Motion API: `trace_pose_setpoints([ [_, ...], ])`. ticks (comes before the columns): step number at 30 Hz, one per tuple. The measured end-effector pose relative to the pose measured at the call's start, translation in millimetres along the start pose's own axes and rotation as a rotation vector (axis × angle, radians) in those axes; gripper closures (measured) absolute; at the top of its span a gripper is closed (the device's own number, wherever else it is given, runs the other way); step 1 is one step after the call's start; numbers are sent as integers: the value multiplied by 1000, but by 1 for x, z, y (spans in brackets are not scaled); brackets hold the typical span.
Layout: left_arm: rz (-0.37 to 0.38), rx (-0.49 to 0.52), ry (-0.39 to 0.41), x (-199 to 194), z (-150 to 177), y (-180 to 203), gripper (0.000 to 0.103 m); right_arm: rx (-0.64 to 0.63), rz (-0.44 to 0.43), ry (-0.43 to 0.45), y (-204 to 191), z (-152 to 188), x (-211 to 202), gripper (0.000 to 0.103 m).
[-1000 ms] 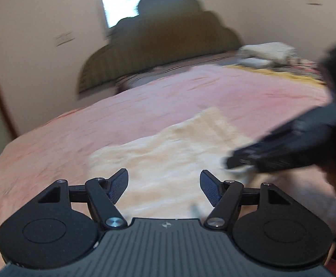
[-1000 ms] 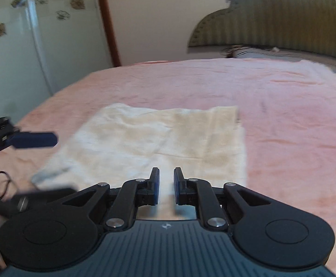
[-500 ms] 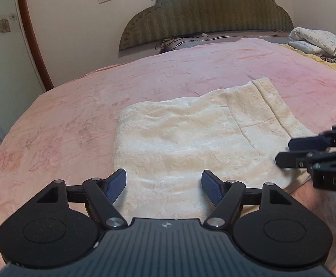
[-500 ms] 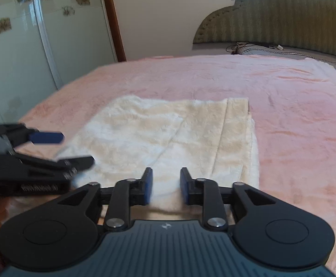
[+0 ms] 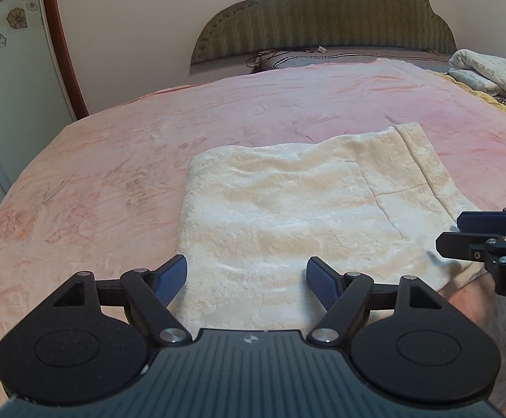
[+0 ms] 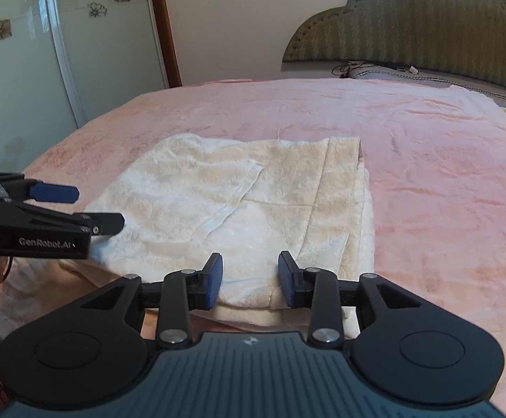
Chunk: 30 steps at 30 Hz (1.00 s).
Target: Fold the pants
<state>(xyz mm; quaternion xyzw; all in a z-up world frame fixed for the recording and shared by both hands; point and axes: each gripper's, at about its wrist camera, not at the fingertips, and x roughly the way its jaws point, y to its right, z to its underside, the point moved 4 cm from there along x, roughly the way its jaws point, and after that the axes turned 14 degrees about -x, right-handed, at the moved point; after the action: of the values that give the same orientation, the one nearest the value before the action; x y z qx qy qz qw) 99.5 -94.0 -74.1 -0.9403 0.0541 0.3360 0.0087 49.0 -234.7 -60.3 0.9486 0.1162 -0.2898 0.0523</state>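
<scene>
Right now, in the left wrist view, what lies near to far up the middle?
Left gripper, open and still opening, nothing between its fingers → folded cream fleece pants → pink plush blanket → olive-green padded headboard.

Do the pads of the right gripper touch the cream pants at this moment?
Apart. In the right wrist view the right gripper has its jaws opening, and the near edge of the pants lies between and below the pads, with a visible gap at each side.
</scene>
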Motion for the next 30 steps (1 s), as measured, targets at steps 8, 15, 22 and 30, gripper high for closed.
trace_pose_setpoints([
  [8,0,-4,-3,3,-3,-4,20,-29,0,-15,-3,1,4,63],
  [15,39,-9,-23,9,-12,-15,20,-65,-28,-49,-2,-2,6,62],
  [22,188,-173,-86,31,-42,-62,16,93,-15,14,49,-12,4,31],
  [30,389,-308,-302,83,-52,-96,16,407,-228,-71,128,13,56,31],
])
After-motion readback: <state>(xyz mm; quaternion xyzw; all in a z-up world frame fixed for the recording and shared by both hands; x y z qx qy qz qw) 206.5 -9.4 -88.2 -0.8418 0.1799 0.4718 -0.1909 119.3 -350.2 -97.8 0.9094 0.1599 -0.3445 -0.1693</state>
